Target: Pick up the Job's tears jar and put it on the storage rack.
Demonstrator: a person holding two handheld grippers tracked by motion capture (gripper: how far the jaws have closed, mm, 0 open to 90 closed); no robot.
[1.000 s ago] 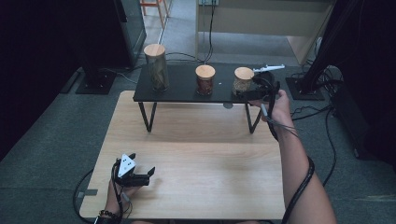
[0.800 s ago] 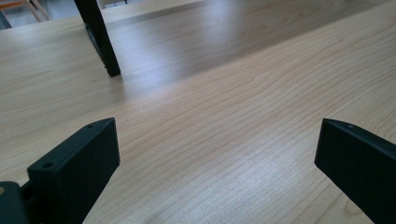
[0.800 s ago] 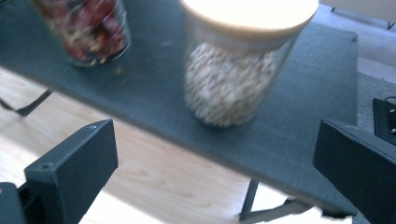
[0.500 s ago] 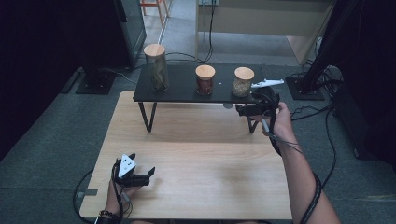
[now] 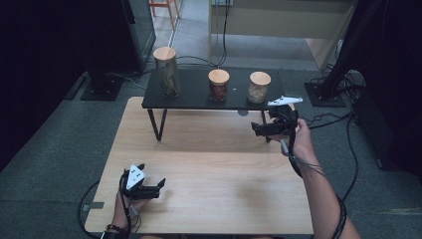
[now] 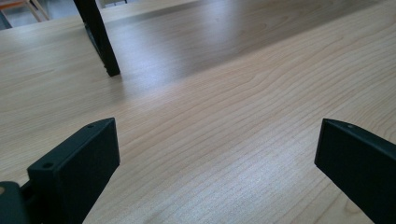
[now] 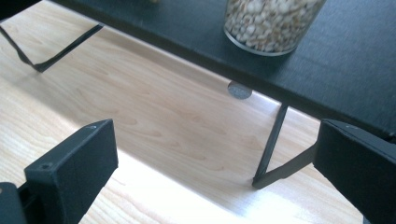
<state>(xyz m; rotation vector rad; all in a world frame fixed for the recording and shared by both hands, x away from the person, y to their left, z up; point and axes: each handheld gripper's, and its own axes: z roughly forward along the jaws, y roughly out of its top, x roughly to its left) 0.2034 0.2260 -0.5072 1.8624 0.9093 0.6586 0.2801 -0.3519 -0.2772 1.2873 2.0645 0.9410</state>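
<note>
**R tongs off the bean jar, jar sits up-and-ahead on the shelf**

Thing in hand, as I judge it: the jar of pale beans (image 5: 260,87), rightmost on the black shelf (image 5: 199,102), nearest my R tongs (image 5: 260,128). It stands upright, long axis vertical, wooden lid on top. In the right gripper view the jar's glass base (image 7: 271,23) is at top centre, above and ahead of the jaws, so from my tongs it lies forward and higher, on the shelf top, while the tongs sit lower, near the shelf's front edge by its right leg (image 7: 271,140). Apart, not touching. Any regrasp means going up and fwd, I'd say, jaws either side of the upright body.

R tongs: jaws spread wide, nothing between them but tabletop and shelf leg. R hand is the nearer one by far.

L tongs (image 5: 158,185): also gaping wide, holding nothing, resting low near the front-left of the tabletop (image 5: 214,169); well apart from all jars. The left gripper view has bare wood grain and a shelf leg (image 6: 100,42) far off.

Counts: 3 jars on the shelf — tall jar (image 5: 166,71) at left, dark-filled jar (image 5: 218,85) in middle, bean jar right. 1 shelf, 1 tabletop, 2 tongs. Small grey round disc (image 7: 239,90) under the shelf edge, 1; can't tell what it is.
</note>
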